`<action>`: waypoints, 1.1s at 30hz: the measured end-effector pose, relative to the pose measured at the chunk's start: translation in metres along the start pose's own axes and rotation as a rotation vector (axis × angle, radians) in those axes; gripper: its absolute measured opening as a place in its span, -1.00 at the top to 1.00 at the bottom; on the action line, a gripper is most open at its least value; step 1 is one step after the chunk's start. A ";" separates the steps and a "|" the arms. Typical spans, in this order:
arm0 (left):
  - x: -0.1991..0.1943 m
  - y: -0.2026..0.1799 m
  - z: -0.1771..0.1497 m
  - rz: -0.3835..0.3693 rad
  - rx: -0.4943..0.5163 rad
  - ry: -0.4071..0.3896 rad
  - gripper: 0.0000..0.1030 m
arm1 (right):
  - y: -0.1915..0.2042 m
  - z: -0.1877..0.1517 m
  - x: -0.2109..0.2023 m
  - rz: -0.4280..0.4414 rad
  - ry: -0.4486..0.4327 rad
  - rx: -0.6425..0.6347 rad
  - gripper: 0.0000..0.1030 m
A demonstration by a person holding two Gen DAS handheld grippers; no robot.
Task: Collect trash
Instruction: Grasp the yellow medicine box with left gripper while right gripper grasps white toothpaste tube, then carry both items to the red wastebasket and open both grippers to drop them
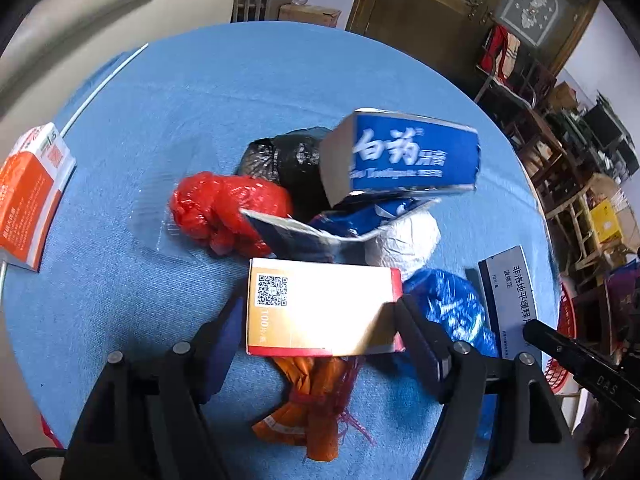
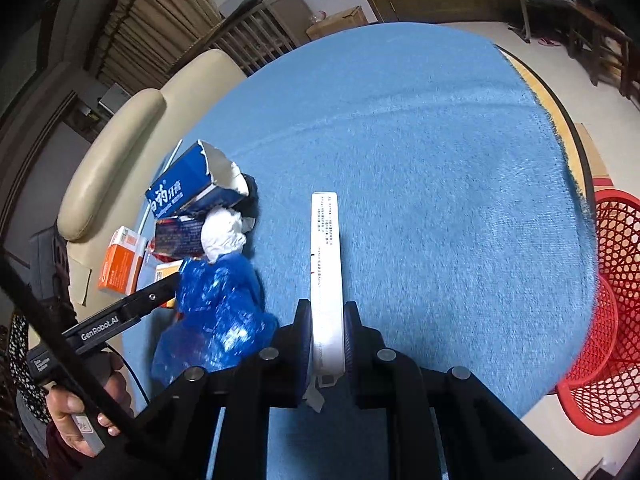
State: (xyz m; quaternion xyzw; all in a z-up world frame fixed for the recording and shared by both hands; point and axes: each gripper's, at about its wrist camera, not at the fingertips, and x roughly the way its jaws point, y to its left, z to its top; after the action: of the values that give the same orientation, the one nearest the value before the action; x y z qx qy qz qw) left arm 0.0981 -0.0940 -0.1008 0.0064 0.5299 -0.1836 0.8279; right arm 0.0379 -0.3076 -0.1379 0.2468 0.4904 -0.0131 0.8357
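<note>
Holding a thin white box (image 2: 326, 280) clamped in its jaws, the right gripper (image 2: 326, 344) is near the red basket (image 2: 608, 320); the left gripper (image 1: 320, 320) jaws stand apart around a gold box (image 1: 324, 308), most trash still piled on the surface (image 2: 420, 140).

Left gripper (image 1: 320, 312) fingers (image 1: 224, 320) straddling a white-and-gold cardboard box with red edges (image 1: 320, 308), right finger touching it. Beyond: crumpled red plastic bag (image 1: 224, 208), blue toothpaste carton (image 1: 404, 156), on blue-clothed counter (image 1: 240, 92).
</note>
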 end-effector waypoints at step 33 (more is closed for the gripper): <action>-0.058 -0.062 -0.020 0.002 0.203 -0.257 -0.60 | -0.051 -0.050 -0.089 0.094 -0.162 0.064 0.68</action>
State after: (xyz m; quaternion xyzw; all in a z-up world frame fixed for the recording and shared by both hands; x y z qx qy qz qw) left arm 0.0400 -0.1306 -0.0467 0.0670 0.3986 -0.2346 0.8841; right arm -0.0627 -0.3502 -0.1043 0.2940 0.4086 -0.0094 0.8640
